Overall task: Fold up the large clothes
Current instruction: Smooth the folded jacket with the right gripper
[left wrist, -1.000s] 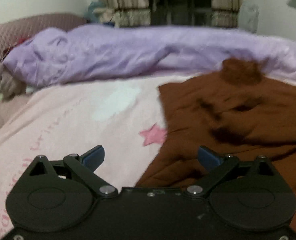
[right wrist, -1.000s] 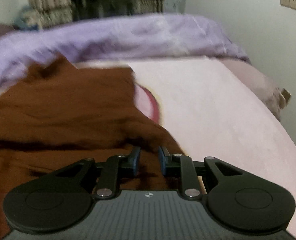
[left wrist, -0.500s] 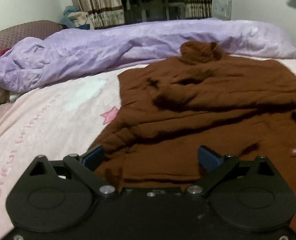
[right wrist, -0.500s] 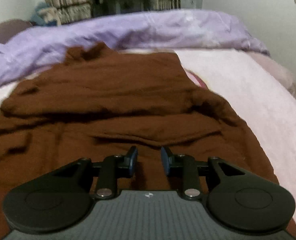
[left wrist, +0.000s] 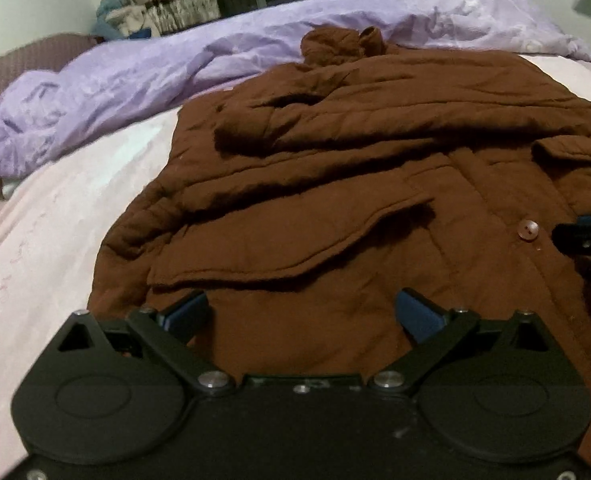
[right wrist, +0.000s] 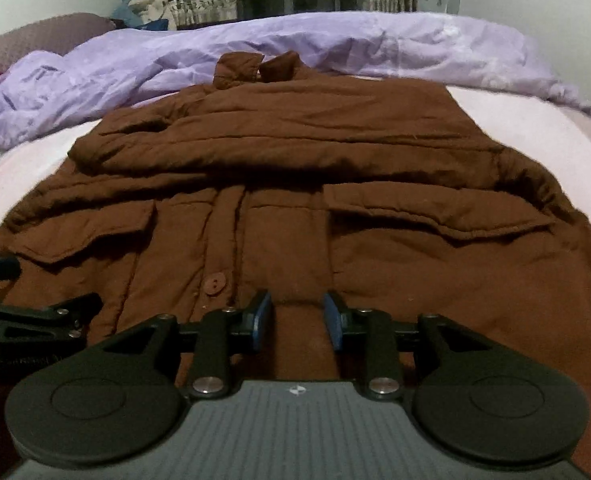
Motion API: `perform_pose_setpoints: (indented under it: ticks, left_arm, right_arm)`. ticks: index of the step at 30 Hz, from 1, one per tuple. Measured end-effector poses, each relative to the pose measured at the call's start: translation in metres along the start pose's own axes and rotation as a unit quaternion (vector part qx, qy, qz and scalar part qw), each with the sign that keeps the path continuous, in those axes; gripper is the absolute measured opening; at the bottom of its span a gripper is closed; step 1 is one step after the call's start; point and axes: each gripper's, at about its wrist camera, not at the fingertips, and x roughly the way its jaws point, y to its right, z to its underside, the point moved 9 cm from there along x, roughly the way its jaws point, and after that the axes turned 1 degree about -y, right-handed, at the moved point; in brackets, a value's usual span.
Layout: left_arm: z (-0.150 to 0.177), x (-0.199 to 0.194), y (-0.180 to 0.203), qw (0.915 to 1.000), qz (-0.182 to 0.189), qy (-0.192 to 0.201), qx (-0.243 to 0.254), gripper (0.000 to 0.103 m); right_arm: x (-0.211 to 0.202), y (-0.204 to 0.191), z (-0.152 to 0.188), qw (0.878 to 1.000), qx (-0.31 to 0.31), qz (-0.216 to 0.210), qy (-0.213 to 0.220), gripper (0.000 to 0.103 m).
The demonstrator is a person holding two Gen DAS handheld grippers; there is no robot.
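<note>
A pink sheet (left wrist: pixel 55 208) covered the bed, a lilac duvet (left wrist: pixel 143 80) bunched along its far side. The brown coat (right wrist: pixel 295 184) lay front-up (sleeves folded across). The left gripper (left wrist: pixel 301 314) hovered wide open, empty; the right gripper (right wrist: pixel 297 320), jaws narrowing, pinched nothing.

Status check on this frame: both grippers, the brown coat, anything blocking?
Left gripper open over the brown padded coat. Right gripper closing, jaws apart, nothing gripped. Coat front-up on pink sheet, sleeves crossed. Lilac quilt touches collar.
</note>
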Motion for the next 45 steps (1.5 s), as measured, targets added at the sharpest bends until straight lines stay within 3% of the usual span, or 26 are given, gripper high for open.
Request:
perform_pose_setpoints:
  ticks: [3,5,6,10,15,20,22,24,26,29,32,35,37,42,44,45]
  left_arm:
    - [0.003,0.000,-0.022,0.9998,0.002,-0.015,-0.012,0.103]
    - [0.007,-0.001,-0.042,0.9995,-0.009,-0.018,-0.022,0.103]
    - [0.010,-0.001,-0.053,0.9991,-0.021,-0.024,-0.027,0.103]
    - [0.017,0.002,-0.080,0.9971,-0.009,-0.038,-0.066,0.103]
    - [0.021,-0.001,-0.106,0.9957,-0.048,-0.038,-0.069,0.103]
    - [0.026,-0.002,-0.117,0.9934,-0.054,-0.045,-0.091,0.103]
    - [0.023,-0.005,-0.113,0.9936,-0.061,-0.045,-0.084,0.102]
    - [0.015,-0.015,-0.103,0.9942,-0.062,-0.038,-0.079,0.102]
    - [0.006,-0.030,-0.084,0.9962,-0.038,-0.018,-0.077,0.102]
    - [0.002,-0.047,-0.046,0.9985,-0.004,-0.002,-0.055,0.102]
    - [0.010,-0.049,-0.006,0.9996,0.023,-0.009,-0.010,0.103]
    - [0.021,-0.043,0.021,0.9988,0.019,-0.020,0.040,0.103]
    - [0.027,-0.040,0.025,0.9985,0.005,-0.018,0.052,0.103]
    - [0.031,-0.036,0.015,0.9992,0.015,-0.024,0.027,0.103]
    - [0.034,-0.037,0.005,0.9992,0.009,-0.028,0.027,0.103]
    - [0.034,-0.039,-0.001,0.9992,-0.002,-0.027,0.029,0.103]
  right_arm:
    - [-0.006,0.016,0.005,0.998,0.035,-0.049,-0.009,0.019]
    - [-0.012,0.030,0.006,0.994,0.065,-0.088,-0.018,0.019]
    - [-0.018,0.033,0.009,0.993,0.072,-0.088,-0.016,0.019]
    - [-0.025,0.060,0.013,0.997,0.071,-0.039,-0.008,0.022]
    - [-0.035,0.101,0.015,0.994,0.104,-0.022,-0.001,0.020]
    - [-0.046,0.133,0.022,0.994,0.074,0.085,0.005,0.020]
    - [-0.050,0.137,0.024,0.992,0.078,0.102,0.006,0.022]
    - [-0.057,0.129,0.022,0.990,0.068,0.122,0.016,0.026]
    - [-0.066,0.100,0.019,0.991,0.026,0.123,0.033,0.028]
    - [-0.078,0.042,0.018,0.997,-0.015,0.058,0.050,0.030]
    - [-0.079,-0.015,0.027,0.998,-0.054,-0.020,0.039,0.030]
    - [-0.069,-0.048,0.042,0.994,-0.099,-0.033,0.027,0.030]
    - [-0.058,-0.051,0.052,0.994,-0.106,-0.027,0.003,0.030]
    - [-0.060,-0.027,0.050,0.997,-0.062,-0.053,-0.001,0.035]
    - [-0.062,-0.016,0.047,0.997,-0.054,-0.045,0.002,0.036]
    - [-0.062,-0.006,0.047,0.998,-0.051,-0.025,0.004,0.031]
